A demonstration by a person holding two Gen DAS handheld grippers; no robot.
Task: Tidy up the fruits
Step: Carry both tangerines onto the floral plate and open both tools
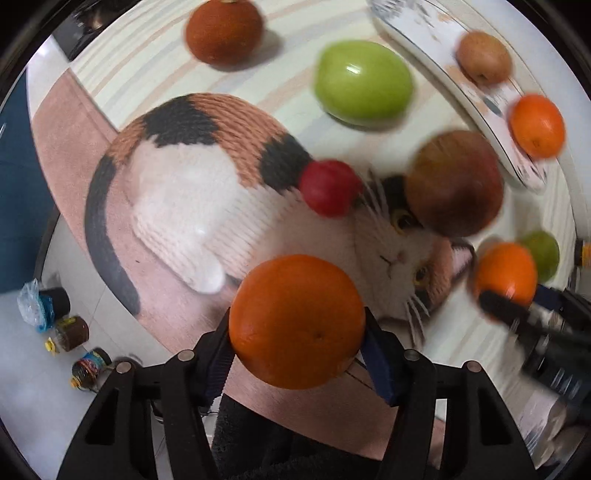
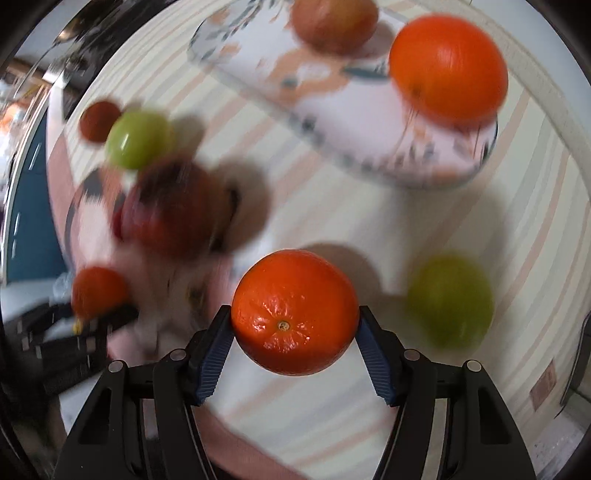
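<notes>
1. Orange (image 1: 297, 321) clamped between the pads of the left hand-held gripper (image 1: 297, 332), half closed, above the cat-print mat (image 1: 177, 192).
2. Second orange (image 2: 295, 312) pinched likewise by the right hand-held gripper (image 2: 295, 328), over the striped bench (image 2: 332, 229).
3. Patterned plate (image 2: 332, 110) holding another orange (image 2: 448, 70) and a brownish apple (image 2: 334, 22).
4. Green apple (image 1: 364, 83) loose nearby.

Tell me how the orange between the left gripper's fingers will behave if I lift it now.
The orange looks round and firm, so it will probably hold shape but could roll if released. Its dimpled skin should grip reasonably. The left gripper touches it only at its widest sides, so it may pivot.
</notes>
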